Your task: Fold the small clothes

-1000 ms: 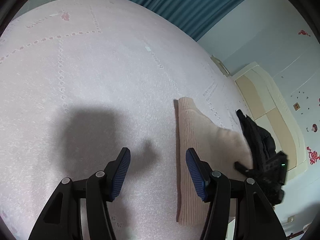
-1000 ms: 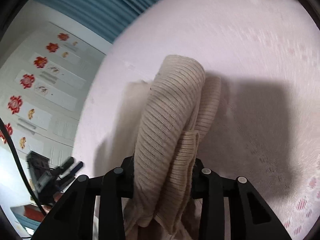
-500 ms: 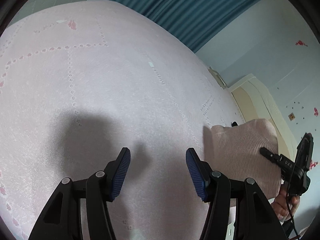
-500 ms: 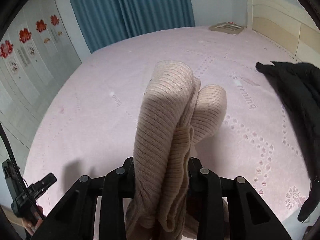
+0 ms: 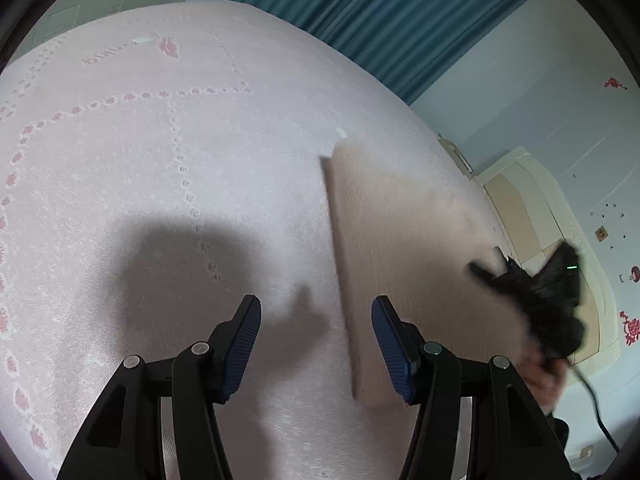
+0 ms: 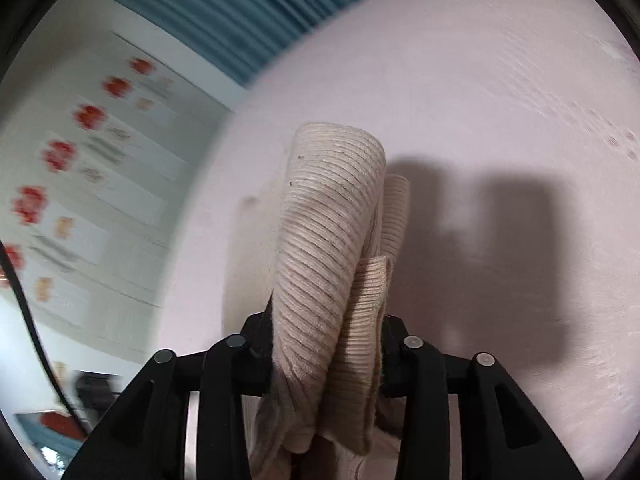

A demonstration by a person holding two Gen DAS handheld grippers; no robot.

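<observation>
Right gripper (image 6: 324, 320) is clamped on a folded beige sweater (image 6: 332, 240), holding it above the pink bedspread (image 6: 500, 100). Left gripper (image 5: 316, 340) hovers spread wide with nothing between its pads, just beside the sweater.

You're in a bedroom: a pink bedspread (image 5: 200, 160), a cream headboard (image 5: 532, 200), teal curtains (image 5: 400, 20).

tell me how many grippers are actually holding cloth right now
1. The right gripper is clamped on the bunched beige knit garment. The left gripper is open, over the pink bedspread.
</observation>
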